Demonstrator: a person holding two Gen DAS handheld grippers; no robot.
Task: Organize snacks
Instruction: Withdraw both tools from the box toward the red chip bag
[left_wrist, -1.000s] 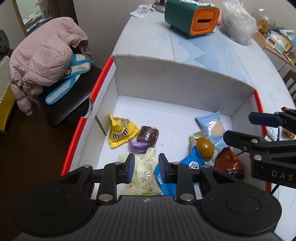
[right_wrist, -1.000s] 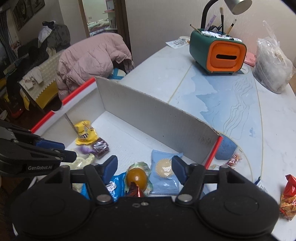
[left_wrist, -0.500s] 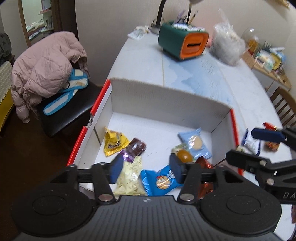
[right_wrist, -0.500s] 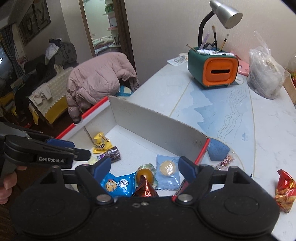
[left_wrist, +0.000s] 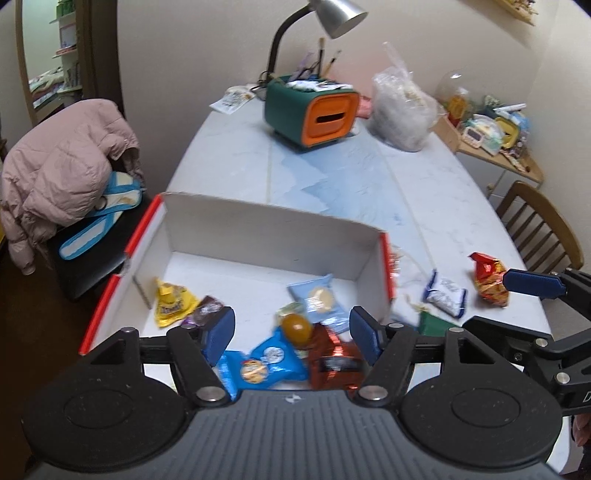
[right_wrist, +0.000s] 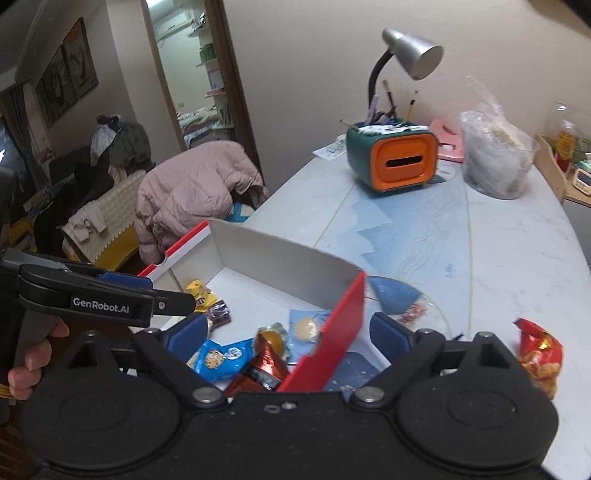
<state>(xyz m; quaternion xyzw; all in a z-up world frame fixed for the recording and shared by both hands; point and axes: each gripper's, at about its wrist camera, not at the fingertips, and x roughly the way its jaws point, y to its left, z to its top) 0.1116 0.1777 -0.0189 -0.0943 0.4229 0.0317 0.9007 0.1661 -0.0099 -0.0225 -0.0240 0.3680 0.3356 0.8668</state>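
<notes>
Snacks are lying inside the white box (left_wrist: 266, 236), while a red packet (left_wrist: 487, 278) is waiting outside on the table (left_wrist: 424, 177). Left gripper (left_wrist: 291, 328) and right gripper (right_wrist: 288, 332) are opening, gripping nothing; the right one is best placed to straddle that packet squarely.

Snack packets (left_wrist: 269, 360) lie in the box (left_wrist: 258, 236) on the table (left_wrist: 332, 177).

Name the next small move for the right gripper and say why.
Probably swing the right gripper, jaws opening and empty, rightward toward the red bag. That bag lies on the table outside the box, where several snacks already sit, and it looks like the nearest loose one on that side.
</notes>
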